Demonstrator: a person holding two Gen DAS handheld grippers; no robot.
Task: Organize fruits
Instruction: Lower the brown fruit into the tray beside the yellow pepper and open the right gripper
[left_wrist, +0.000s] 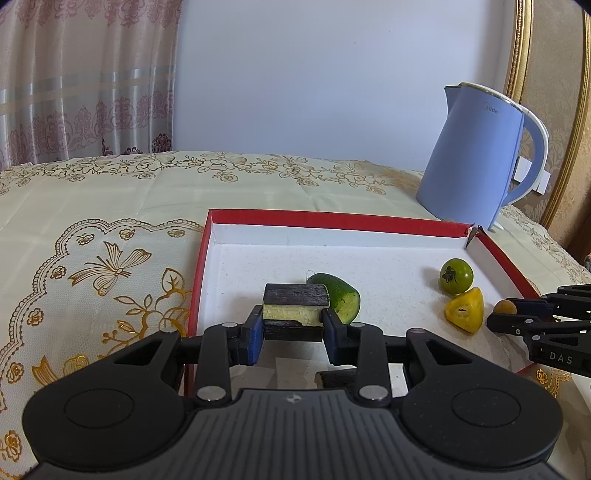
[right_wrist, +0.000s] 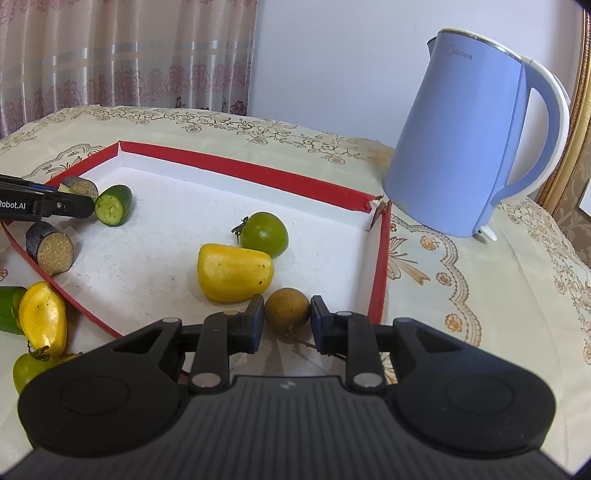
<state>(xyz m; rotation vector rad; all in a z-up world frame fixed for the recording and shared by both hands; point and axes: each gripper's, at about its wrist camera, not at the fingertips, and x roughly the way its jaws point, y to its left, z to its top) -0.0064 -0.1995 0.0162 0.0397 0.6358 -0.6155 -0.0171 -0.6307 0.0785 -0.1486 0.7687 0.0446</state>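
I am holding two pieces at once over the red-rimmed tray (right_wrist: 255, 173), one in each hand. My left gripper (left_wrist: 293, 326) is clamping an eggplant slice (left_wrist: 295, 312) across its dark skin, pale flesh facing me; gripping skin to skin is giving the pads two firm sides rather than the soft cut face. The slice is sitting low over the tray's near left part, just in front of a cucumber end (left_wrist: 341, 295), which is lying on its side with its cut face toward the right.

My right gripper (right_wrist: 287, 321) is closing its jaws on a small brown round fruit (right_wrist: 287, 310) at its widest line, probably to keep it from rolling out. It is hanging at the tray's near right edge, just beside a yellow pepper piece (right_wrist: 234, 273), with a green tomato (right_wrist: 266, 233) behind that.

Grouping appears deliberate: the elongated cut pieces, including a second eggplant slice (right_wrist: 51, 251), are collecting on the left, the rounder pieces on the right. I judge each hand is serving its own side so the arms are not crossing.

Outside the tray's near left rim, more produce is waiting on the counter (right_wrist: 461, 266): a yellow pepper (right_wrist: 44, 317), a green piece and a yellow-green tomato. A blue kettle (right_wrist: 465, 140) is standing behind the far right corner, clear of the work.
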